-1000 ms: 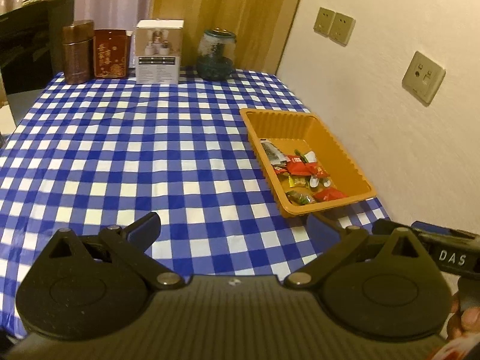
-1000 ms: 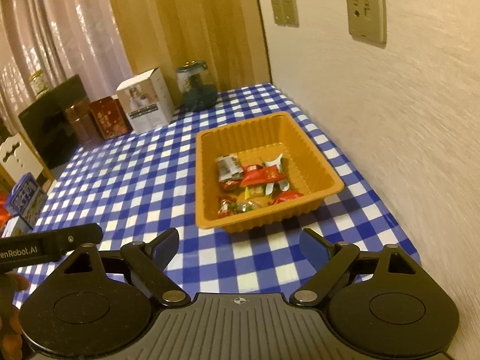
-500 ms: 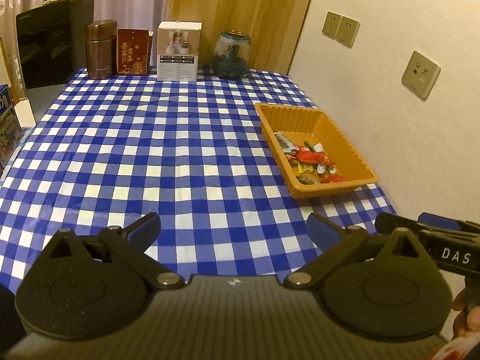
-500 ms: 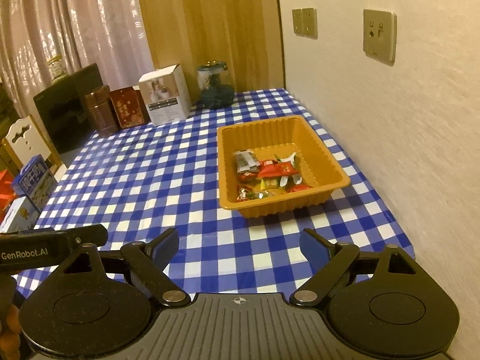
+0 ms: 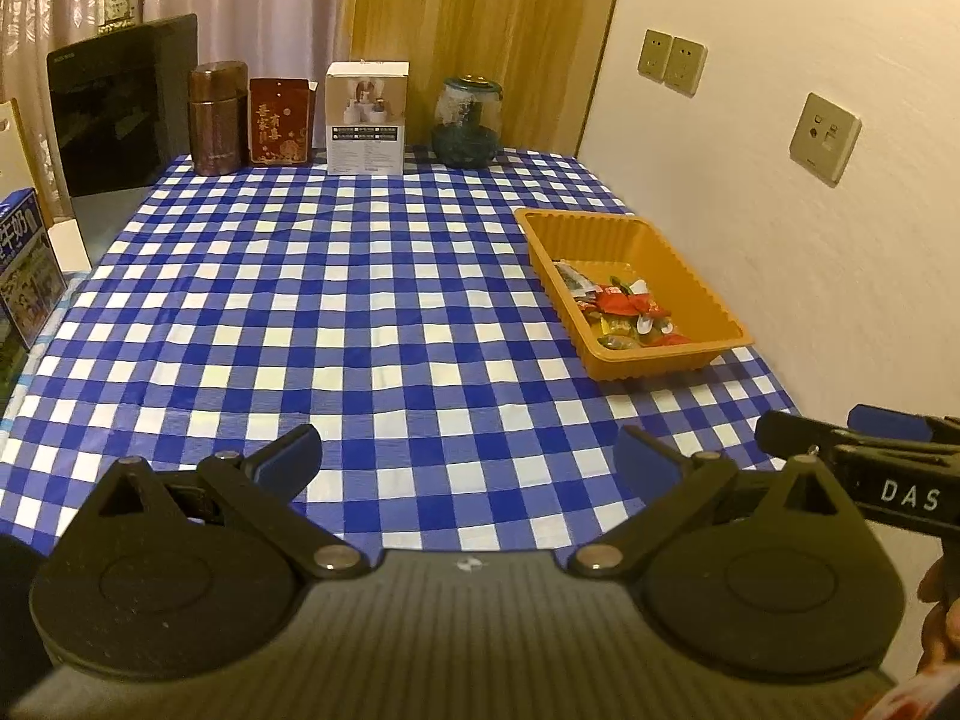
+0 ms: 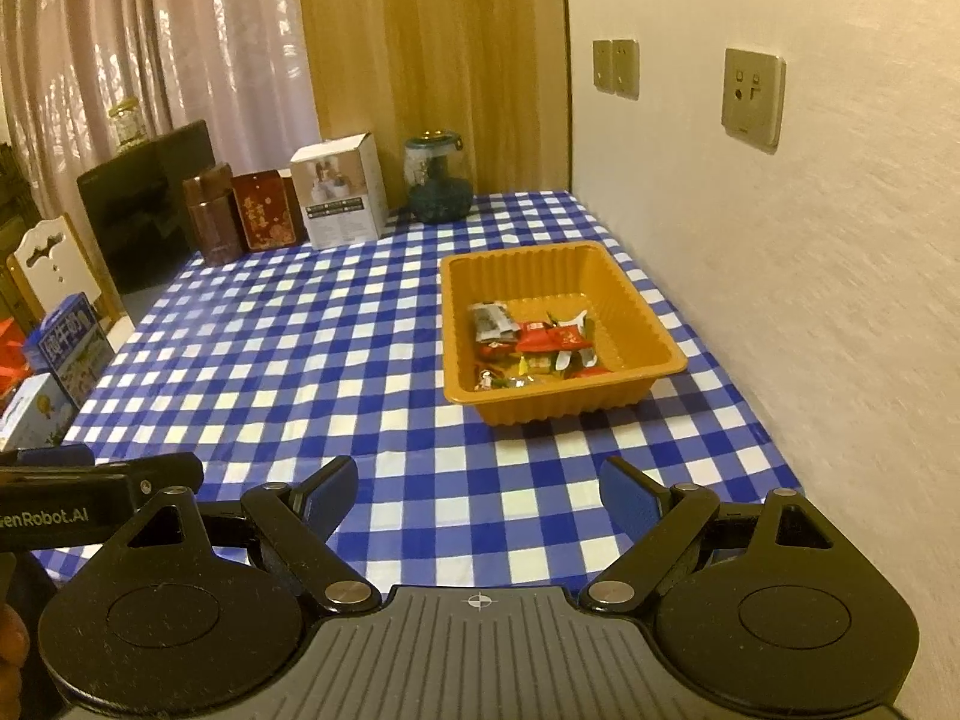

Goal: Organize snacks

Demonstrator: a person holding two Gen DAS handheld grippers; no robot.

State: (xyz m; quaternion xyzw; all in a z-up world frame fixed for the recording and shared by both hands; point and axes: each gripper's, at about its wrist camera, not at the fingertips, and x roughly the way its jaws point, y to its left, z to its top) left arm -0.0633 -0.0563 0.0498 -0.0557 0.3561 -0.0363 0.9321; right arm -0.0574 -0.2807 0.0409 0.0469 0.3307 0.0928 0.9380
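Observation:
An orange plastic tray [image 5: 708,285] [image 6: 624,300] rests on the blue-and-white checked tablecloth [image 5: 336,312] near the right-hand wall. Several wrapped snacks [image 5: 624,312] [image 6: 534,345] lie heaped in its near half, red, yellow and silver ones among them. My left gripper [image 5: 468,459] hovers over the table's near edge, open and empty, well short of the tray. My right gripper [image 6: 477,486] is open and empty too, with the tray ahead of it and slightly right. Each gripper's side shows at the edge of the other's view.
Along the table's far edge stand a brown canister [image 5: 217,117], a red tin [image 5: 279,120], a white box [image 5: 367,117] and a glass jar [image 5: 467,123]. A dark screen [image 5: 120,102] and blue cartons [image 5: 24,264] sit off the left side. The wall [image 5: 810,228] runs close along the right.
Both grippers have drawn back from the tray, which now looks smaller and farther off. More of the table and the left-side clutter has come into view. The jaws have stayed open.

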